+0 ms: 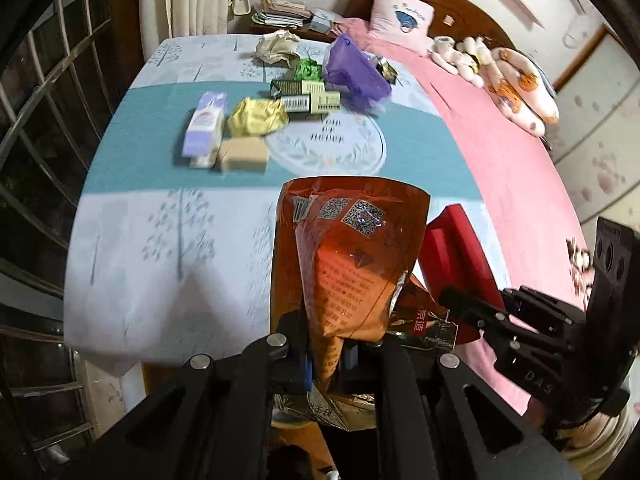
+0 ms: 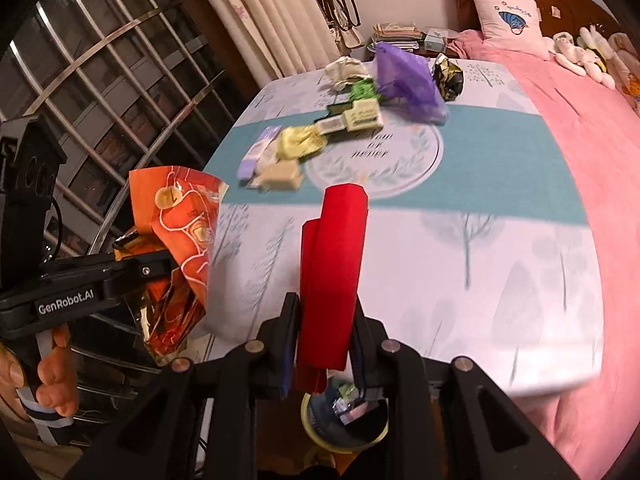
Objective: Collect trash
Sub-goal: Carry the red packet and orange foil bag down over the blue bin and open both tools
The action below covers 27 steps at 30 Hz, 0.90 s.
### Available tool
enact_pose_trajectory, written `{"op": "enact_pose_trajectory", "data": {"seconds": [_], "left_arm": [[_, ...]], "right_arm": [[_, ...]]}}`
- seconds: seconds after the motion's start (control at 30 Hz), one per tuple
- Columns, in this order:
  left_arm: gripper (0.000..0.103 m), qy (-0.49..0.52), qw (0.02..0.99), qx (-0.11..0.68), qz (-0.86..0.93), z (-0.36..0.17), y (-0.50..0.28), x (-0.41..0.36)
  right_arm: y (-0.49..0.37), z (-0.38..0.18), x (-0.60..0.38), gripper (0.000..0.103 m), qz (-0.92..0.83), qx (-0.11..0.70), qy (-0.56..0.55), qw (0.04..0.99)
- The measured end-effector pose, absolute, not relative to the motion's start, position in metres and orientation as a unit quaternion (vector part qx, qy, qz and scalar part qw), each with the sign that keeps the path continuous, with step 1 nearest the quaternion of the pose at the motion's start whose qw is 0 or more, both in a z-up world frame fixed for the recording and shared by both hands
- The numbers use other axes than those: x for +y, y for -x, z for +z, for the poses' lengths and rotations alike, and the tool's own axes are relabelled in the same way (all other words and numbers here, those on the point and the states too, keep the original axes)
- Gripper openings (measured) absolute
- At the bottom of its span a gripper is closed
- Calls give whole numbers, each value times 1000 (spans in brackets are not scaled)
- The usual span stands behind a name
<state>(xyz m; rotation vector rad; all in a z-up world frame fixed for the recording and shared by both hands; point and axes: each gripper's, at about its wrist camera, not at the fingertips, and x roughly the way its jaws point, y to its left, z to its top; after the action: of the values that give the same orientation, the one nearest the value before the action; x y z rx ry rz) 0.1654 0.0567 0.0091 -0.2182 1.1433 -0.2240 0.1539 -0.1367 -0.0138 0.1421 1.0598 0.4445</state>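
Orange foil bag (image 1: 348, 264), light and crinkly, pinched low in left gripper (image 1: 328, 364), stiffer red box (image 2: 334, 276) clamped in right gripper (image 2: 326, 344), both just off tabletop's (image 2: 460, 280) near edge.

Litter (image 1: 276, 96) on table (image 1: 168, 240), bed (image 1: 500, 152) right, window (image 1: 44, 92) left
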Motion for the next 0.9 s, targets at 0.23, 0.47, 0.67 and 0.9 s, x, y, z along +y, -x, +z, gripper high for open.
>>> {"op": "enact_pose_trajectory", "data": {"seconds": [0.23,0.47,0.67,0.9], "left_arm": [[6,78,826,544,-122,-6,-94,76],[6,82,803,576,-128,-41,-54,83],[6,90,778,608,-129,-86,-39,77],[6,104,740,652,-127,-172,-35,64]], "right_arm": [[-83,-23,-109,22,199,513,-66,832],[-40,-56,-92,23,195,561,-63,802],[-17,-100,-90,23,186,600,-76,774],[-5,-181,-96,23,157,646,-106,739]]}}
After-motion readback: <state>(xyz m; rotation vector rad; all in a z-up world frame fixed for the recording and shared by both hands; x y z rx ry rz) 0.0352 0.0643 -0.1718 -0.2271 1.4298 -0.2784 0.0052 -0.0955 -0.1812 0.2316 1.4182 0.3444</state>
